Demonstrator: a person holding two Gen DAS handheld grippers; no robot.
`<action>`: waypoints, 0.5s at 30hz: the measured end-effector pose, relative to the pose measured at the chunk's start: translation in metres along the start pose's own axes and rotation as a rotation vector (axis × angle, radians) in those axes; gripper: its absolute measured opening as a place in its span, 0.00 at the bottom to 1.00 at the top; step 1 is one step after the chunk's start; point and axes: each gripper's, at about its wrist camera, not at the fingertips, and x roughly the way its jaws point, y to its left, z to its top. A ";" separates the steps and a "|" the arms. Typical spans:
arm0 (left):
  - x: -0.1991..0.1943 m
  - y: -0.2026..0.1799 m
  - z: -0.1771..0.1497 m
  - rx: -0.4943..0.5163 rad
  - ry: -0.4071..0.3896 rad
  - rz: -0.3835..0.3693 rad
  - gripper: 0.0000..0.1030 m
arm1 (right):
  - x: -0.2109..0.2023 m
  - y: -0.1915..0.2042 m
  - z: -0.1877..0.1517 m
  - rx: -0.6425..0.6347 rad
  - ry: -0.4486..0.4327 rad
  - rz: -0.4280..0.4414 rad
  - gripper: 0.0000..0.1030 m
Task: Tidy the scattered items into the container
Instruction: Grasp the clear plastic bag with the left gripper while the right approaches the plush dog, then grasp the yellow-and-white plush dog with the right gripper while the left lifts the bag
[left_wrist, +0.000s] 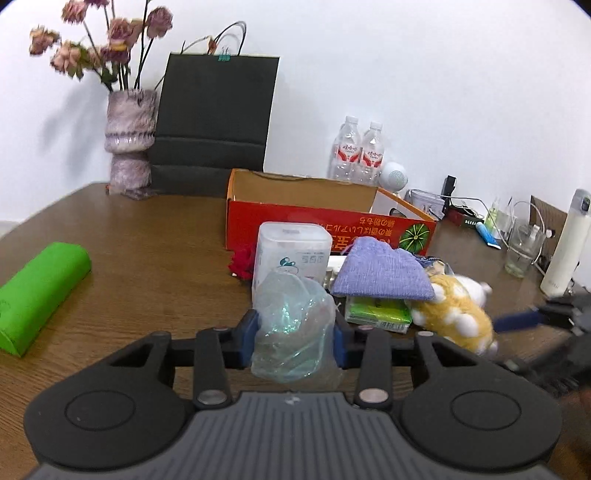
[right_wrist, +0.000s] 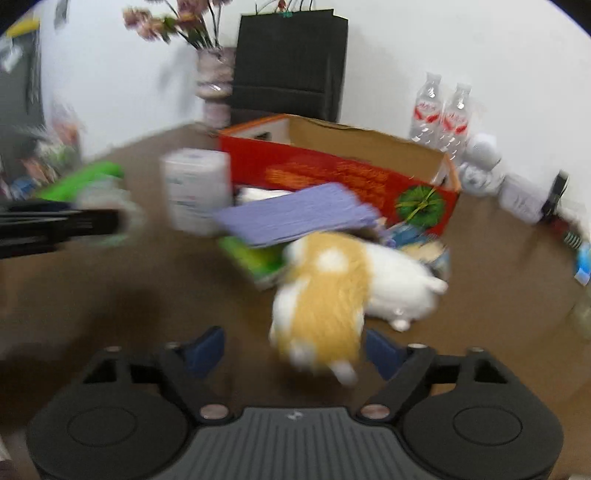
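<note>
My left gripper (left_wrist: 297, 334) is shut on a crumpled clear plastic bag (left_wrist: 295, 325), held above the brown table. An open red cardboard box (left_wrist: 317, 225) stands behind a pile: a white tissue pack (left_wrist: 291, 251), a purple cloth (left_wrist: 380, 273), a green packet (left_wrist: 376, 312) and a yellow-and-white plush toy (left_wrist: 458, 310). My right gripper (right_wrist: 295, 350) is open, its fingers either side of the plush toy's (right_wrist: 328, 299) near end, in a blurred view. The box (right_wrist: 332, 173) lies beyond it.
A green roll (left_wrist: 37, 291) lies at the left. A vase of dried flowers (left_wrist: 129, 144) and a black paper bag (left_wrist: 214, 122) stand at the back. Two water bottles (left_wrist: 358, 151), a glass (left_wrist: 522, 247), a white flask (left_wrist: 565, 243) and cables sit at the right.
</note>
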 end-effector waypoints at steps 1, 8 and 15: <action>0.002 -0.002 0.000 0.002 0.003 0.000 0.39 | -0.005 0.002 -0.001 -0.001 -0.002 -0.010 0.86; -0.001 -0.013 -0.006 0.042 0.010 -0.019 0.40 | -0.019 -0.037 0.016 -0.054 -0.098 -0.124 0.86; -0.002 -0.015 -0.006 0.059 0.022 -0.015 0.40 | 0.027 -0.062 0.011 0.015 0.016 -0.257 0.74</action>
